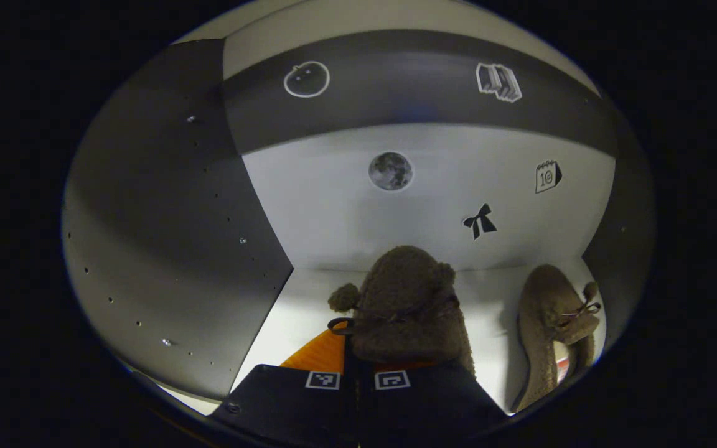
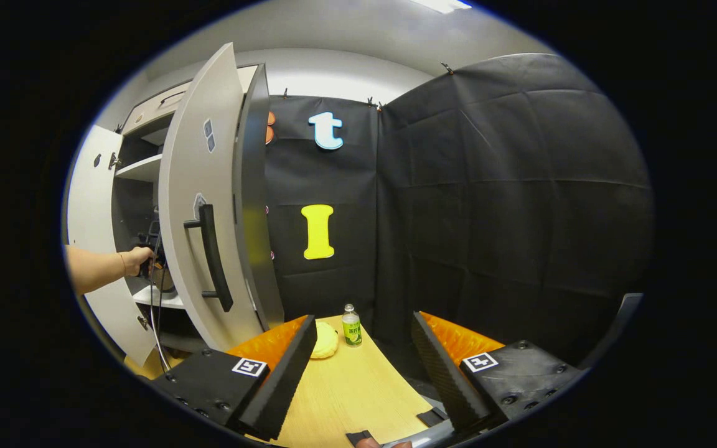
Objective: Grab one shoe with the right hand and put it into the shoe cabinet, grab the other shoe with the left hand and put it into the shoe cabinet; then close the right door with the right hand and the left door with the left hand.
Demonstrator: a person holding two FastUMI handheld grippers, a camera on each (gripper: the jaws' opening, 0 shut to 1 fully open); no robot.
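While the left gripper (image 1: 358, 367) sits inside the shoe cabinet (image 1: 178, 249) with its fingers pinched together on a fuzzy brown slipper (image 1: 411, 305) over the white shelf (image 1: 299, 311), the second slipper (image 1: 548, 323) lies on that shelf by the right wall. Seen from the right gripper view, the right gripper (image 2: 365, 367) hangs with jaws wide apart and nothing between them above a wooden table (image 2: 352, 392), beside the open right door (image 2: 203, 205); a hand (image 2: 137, 258) reaches into the cabinet, and a small bottle (image 2: 351, 325) and a yellow object (image 2: 324, 341) stand on the table.

A small clear bottle (image 2: 351, 325) with a green label stands upright on the pale wooden surface (image 2: 358, 392), against the black cloth wall. Just left of the bottle lies a round yellow object (image 2: 324, 341) (too small to identify).
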